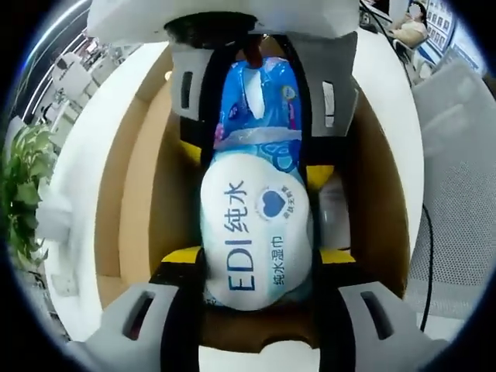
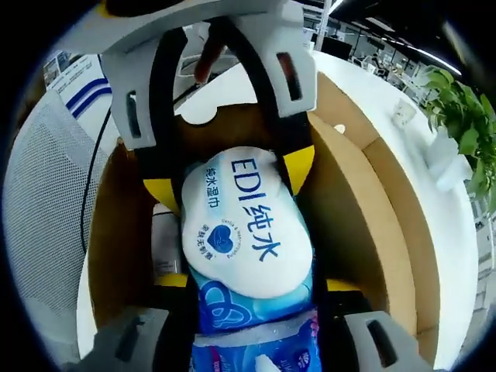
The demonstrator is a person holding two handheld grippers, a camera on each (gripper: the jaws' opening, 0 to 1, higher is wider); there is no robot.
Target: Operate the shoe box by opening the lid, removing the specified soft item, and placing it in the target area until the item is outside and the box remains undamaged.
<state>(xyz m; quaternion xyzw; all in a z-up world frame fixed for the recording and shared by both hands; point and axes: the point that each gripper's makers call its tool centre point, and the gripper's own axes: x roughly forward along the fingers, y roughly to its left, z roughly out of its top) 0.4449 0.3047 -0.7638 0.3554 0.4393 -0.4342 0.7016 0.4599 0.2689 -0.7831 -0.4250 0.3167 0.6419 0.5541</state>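
Your wipes pack (image 1: 256, 232) runs bottom to top at frame centre over the box (image 1: 136, 194); both grippers' fingers (image 1: 180, 267) (image 2: 172, 298) clamp it, one at each end.

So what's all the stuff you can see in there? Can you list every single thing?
Wet wipes pack: one, white and blue with blue lettering, soft, held between both grippers above the open box.
Shoe box: one, brown cardboard inside, lid open, on the table below the pack.
Table: one, white, under the box.
Plant: one, green leaves, at the table's edge.
Mesh chair: one, grey, beside the table.
Cable: one, black, hanging past the table's edge.
Person: one, seated far off in the background.
Left gripper: one, grey with black and yellow jaws, shut on the pack's white end.
Right gripper: one, same colours, shut on the pack's blue end.
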